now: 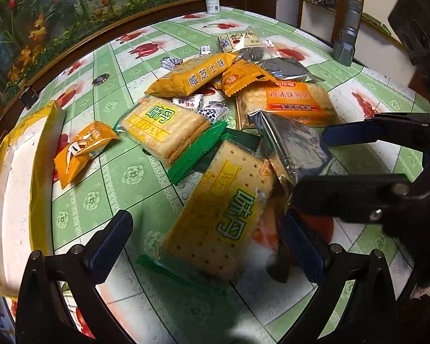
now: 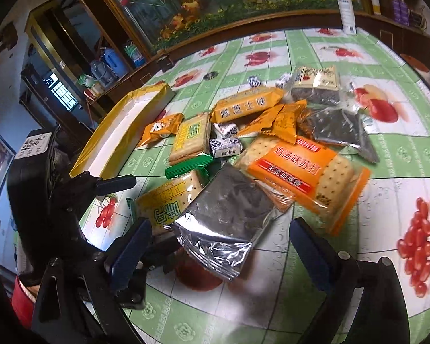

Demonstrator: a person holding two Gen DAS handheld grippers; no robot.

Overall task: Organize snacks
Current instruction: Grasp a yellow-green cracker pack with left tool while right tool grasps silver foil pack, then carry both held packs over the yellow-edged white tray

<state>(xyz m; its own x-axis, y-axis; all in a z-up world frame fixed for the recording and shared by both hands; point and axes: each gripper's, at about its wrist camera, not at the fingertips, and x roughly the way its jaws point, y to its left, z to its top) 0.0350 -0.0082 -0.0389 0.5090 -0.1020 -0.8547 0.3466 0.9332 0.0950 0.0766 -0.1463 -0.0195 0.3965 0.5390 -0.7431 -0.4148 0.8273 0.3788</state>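
Fingers [image 1: 111, 238] of the left gripper [image 1: 206, 246] spread wide around a cracker pack [image 1: 226, 218], not touching. Right gripper [image 2: 220, 246] gapes over a silver packet [image 2: 223, 218], holding nothing.

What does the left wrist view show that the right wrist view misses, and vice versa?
Only the left wrist view shows the grey flashlight standing at the table's far edge. Only the right wrist view shows blue water jugs on a side shelf. Both show the yellow box, the silver packet, and both grippers open: left gripper, right gripper.
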